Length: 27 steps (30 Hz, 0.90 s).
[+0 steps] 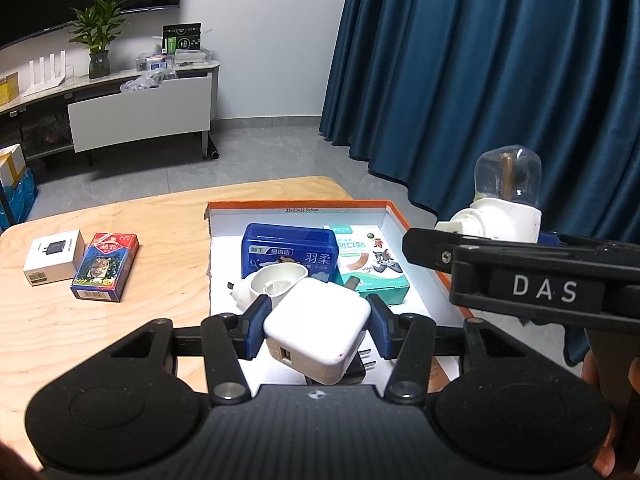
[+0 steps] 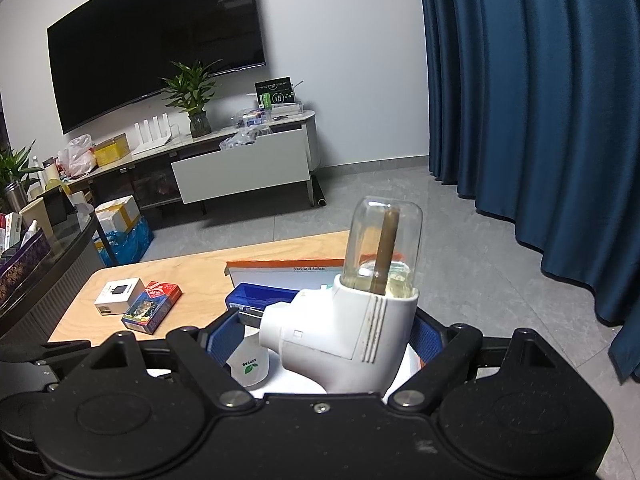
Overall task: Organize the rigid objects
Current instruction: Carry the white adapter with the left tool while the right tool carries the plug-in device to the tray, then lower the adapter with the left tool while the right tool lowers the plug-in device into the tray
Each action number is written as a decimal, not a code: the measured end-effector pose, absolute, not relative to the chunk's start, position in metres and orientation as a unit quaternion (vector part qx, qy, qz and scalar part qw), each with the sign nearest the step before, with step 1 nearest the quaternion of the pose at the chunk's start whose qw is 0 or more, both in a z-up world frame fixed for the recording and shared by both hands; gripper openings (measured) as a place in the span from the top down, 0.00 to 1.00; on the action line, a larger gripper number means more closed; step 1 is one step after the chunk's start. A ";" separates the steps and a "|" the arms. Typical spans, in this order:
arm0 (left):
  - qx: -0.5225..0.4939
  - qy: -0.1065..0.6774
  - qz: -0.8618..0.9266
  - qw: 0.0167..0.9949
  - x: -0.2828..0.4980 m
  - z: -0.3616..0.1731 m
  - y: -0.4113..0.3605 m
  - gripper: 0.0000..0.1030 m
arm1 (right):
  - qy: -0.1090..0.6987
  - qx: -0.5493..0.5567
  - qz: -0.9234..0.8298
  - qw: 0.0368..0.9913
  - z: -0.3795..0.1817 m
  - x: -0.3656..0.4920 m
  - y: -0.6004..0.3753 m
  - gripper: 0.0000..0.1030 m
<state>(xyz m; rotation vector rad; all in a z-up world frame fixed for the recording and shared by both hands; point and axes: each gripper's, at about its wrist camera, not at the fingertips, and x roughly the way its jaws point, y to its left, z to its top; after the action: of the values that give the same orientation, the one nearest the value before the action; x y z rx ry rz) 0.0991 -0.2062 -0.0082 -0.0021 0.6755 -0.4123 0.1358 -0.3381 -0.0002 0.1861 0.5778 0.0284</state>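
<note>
Left gripper point(image 1: 317, 327) is clamping a white charger block point(image 1: 318, 330) between its blue pads, jaws closed on both sides of it, block sitting tilted with its USB port facing the camera and prongs sticking out to the right. It is hanging over the near edge of the orange-rimmed box point(image 1: 396, 216), which is sitting on the wooden table point(image 1: 120, 216). Right gripper point(image 2: 316, 336) is gripping a white plug-in vaporizer point(image 2: 340, 336) by its body, clear bottle with a brown wick pointing up; in the left wrist view it is sitting to the right of the box, above the rim. Inside the box: a blue plastic case point(image 1: 288, 250) at the back, a teal bandage carton point(image 1: 372, 264) beside it on the right, and a white cup-shaped plug unit point(image 1: 268, 284) just ahead of the charger. Lying outside, well left of the box, are a card deck point(image 1: 106, 266) and a small white adapter box point(image 1: 54, 256), touching side by side.
</note>
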 end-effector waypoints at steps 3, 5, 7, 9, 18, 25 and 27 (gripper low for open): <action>-0.002 0.330 -0.200 0.922 0.099 -0.008 -0.206 0.50 | 0.286 0.092 0.015 0.954 0.000 0.137 -0.338 0.02; -0.002 0.331 -0.199 0.922 0.099 -0.009 -0.207 0.50 | 0.287 0.091 0.016 0.953 -0.001 0.137 -0.338 0.02; -0.003 0.332 -0.200 0.922 0.099 -0.009 -0.207 0.50 | 0.289 0.090 0.017 0.953 -0.001 0.138 -0.338 0.02; -0.003 0.332 -0.200 0.922 0.099 -0.008 -0.207 0.50 | 0.289 0.090 0.017 0.953 -0.001 0.138 -0.338 0.02; -0.005 0.333 -0.200 0.921 0.098 -0.009 -0.207 0.50 | 0.291 0.089 0.018 0.952 -0.003 0.139 -0.338 0.02; -0.006 0.333 -0.200 0.921 0.098 -0.009 -0.207 0.50 | 0.296 0.088 0.022 0.951 -0.005 0.142 -0.339 0.02; -0.006 0.333 -0.201 0.921 0.098 -0.010 -0.206 0.50 | 0.296 0.088 0.023 0.951 -0.005 0.142 -0.339 0.02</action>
<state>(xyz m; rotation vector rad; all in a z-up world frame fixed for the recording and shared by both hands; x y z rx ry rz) 0.0985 -0.2063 -0.0095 -0.0122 0.6844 -0.4121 0.1423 -0.3393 -0.0054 0.1798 0.6021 0.0461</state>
